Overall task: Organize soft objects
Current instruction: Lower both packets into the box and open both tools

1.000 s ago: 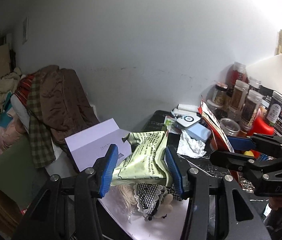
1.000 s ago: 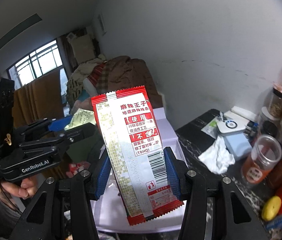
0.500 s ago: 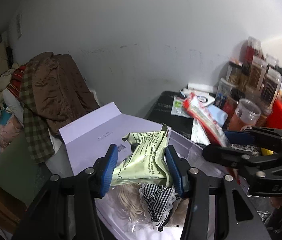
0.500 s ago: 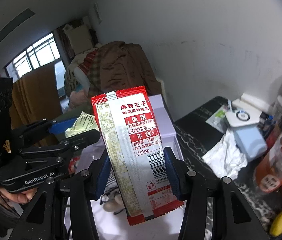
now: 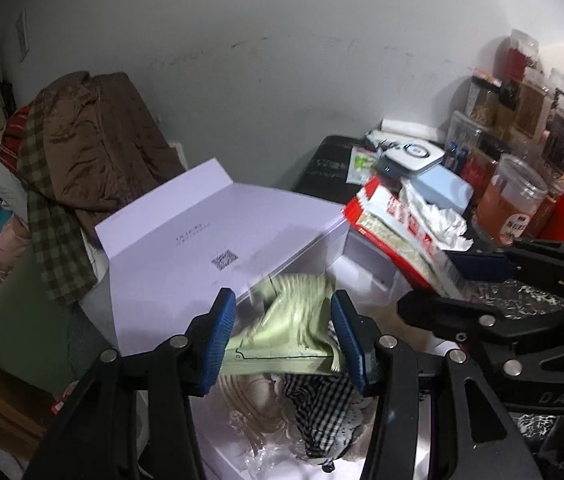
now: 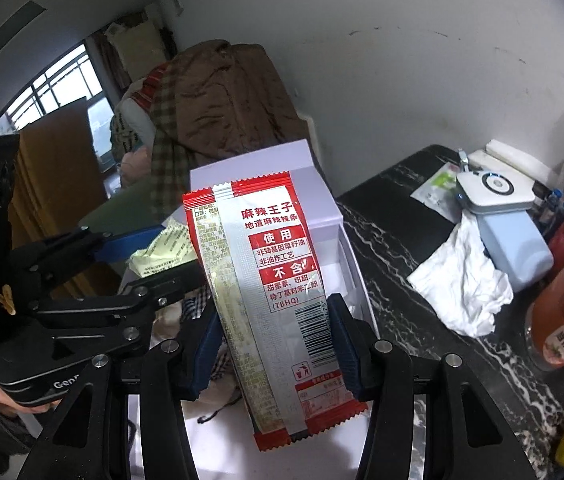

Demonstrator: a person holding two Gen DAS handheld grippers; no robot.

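The left gripper (image 5: 284,336) is clamped on a pale green snack packet (image 5: 290,332), pads pressing its two edges, and holds it above the open white box (image 5: 366,252) that stands at the edge of the dark marbled surface (image 6: 410,240); the box lid (image 5: 209,232) is folded back toward the wall. The right gripper (image 6: 275,344) is clenched on a red snack packet (image 6: 265,280), which stands upright between the pads, its lower end hanging below them, also over the box opening. Both packets are therefore in the air and not yet deposited. Inside the box a soft doll with pale yarn hair and a black-and-white checked dress (image 5: 322,412) lies on the bottom, so part of the sorting appears complete. Judging by the arrangement, the step in hand is lowering both packets into the box; release of each grip remains to be done. Items outside the box: a crumpled white tissue (image 6: 462,280) lies on the surface beside a light blue case (image 6: 514,248) and a white device (image 6: 494,192); whether the tissue counts as a soft object to be stored cannot be determined. Jars (image 5: 510,200) line the wall to the right, and a heap of clothing (image 5: 81,136) sits beyond the box to the left, apart from the work area
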